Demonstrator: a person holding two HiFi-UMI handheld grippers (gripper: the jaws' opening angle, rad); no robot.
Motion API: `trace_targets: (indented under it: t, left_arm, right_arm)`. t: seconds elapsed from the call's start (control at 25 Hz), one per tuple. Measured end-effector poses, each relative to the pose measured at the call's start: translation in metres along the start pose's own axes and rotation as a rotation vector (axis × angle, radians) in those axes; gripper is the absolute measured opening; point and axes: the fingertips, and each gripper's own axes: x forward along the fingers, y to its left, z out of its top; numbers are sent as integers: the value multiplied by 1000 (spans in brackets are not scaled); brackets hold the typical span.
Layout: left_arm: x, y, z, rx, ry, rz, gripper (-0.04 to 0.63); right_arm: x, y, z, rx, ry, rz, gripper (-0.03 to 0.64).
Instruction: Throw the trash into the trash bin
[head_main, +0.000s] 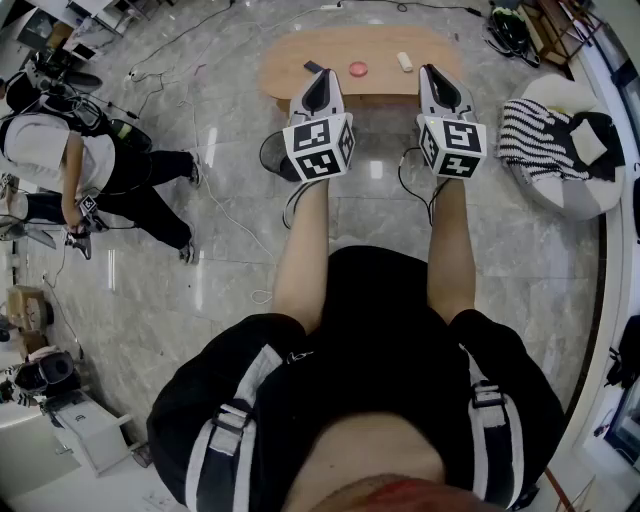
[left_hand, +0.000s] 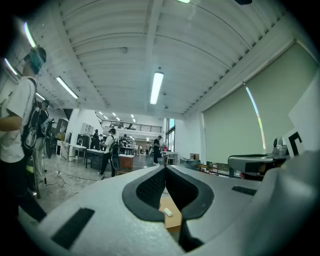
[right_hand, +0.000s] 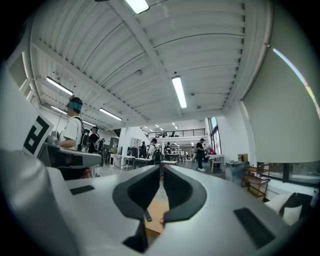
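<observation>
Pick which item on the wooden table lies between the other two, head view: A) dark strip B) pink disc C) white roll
B: on the table, the pink disc lies between the dark strip on its left and the white roll on its right.

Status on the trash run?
Left gripper, right gripper shut, empty. Pink disc, white piece lie on wooden table ahead, untouched. Loose cable on floor before it.
</observation>
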Motion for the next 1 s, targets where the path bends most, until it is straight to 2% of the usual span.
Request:
trace_targets:
  t: [0.44, 0.84, 1.0]
  left_arm:
    - [-5, 12, -8, -23, 21, 33, 9]
    - [-18, 41, -10, -139, 41, 104, 9]
    - [-10, 51, -9, -157, 52, 112, 9]
  right_arm:
    - [0, -4, -2, 45, -5, -14, 25]
    - [1, -2, -2, 68, 6, 6, 25]
    - [11, -3, 0, 82, 3, 6, 25]
